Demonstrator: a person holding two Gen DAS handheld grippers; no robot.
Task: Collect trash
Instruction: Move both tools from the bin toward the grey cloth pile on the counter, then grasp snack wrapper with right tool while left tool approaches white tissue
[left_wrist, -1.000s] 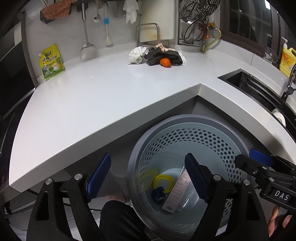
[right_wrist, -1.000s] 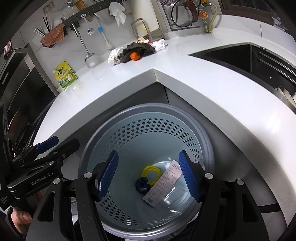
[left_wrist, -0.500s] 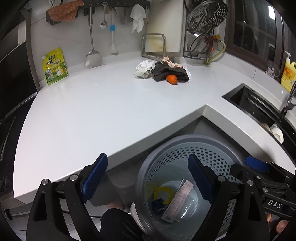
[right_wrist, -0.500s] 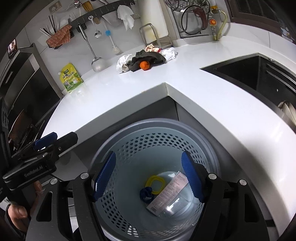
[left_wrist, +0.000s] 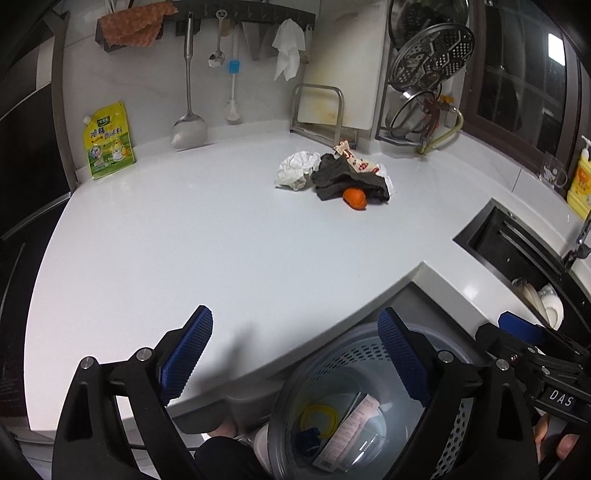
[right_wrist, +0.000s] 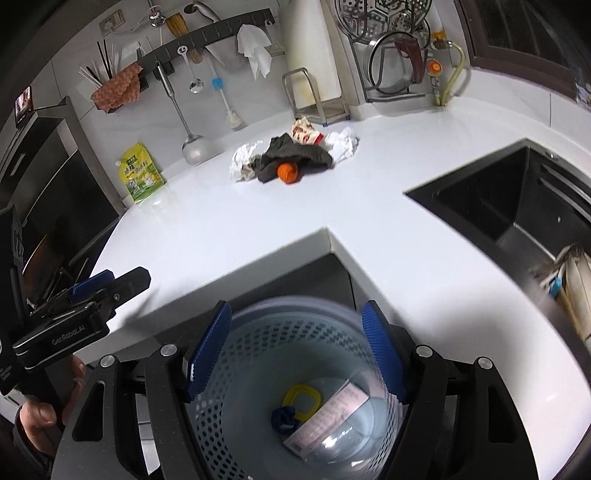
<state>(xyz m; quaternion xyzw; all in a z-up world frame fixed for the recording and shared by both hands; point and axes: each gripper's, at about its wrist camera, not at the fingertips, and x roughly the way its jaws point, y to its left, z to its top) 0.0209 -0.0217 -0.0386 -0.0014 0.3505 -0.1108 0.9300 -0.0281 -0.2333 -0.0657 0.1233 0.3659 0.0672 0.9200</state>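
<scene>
Left gripper (left_wrist: 295, 336): jaws wide apart, nothing held, positioned over the front edge of the white countertop (left_wrist: 221, 251). Right gripper (right_wrist: 295, 332): jaws wide apart, nothing held, positioned above the perforated grey waste basket (right_wrist: 295, 332). Basket located below the inner corner of the countertop; contents: yellow ring (right_wrist: 301, 400), dark blue scrap (right_wrist: 282, 419), clear packet with printed label (right_wrist: 325, 417). Remaining trash piled near the back wall, well apart from both grippers: crumpled white paper (left_wrist: 295, 170), dark grey cloth (left_wrist: 343, 177), orange peel (left_wrist: 355, 198) touching the cloth, printed wrapper (left_wrist: 354, 158) on top. Black sink (right_wrist: 498, 199) to the right.
</scene>
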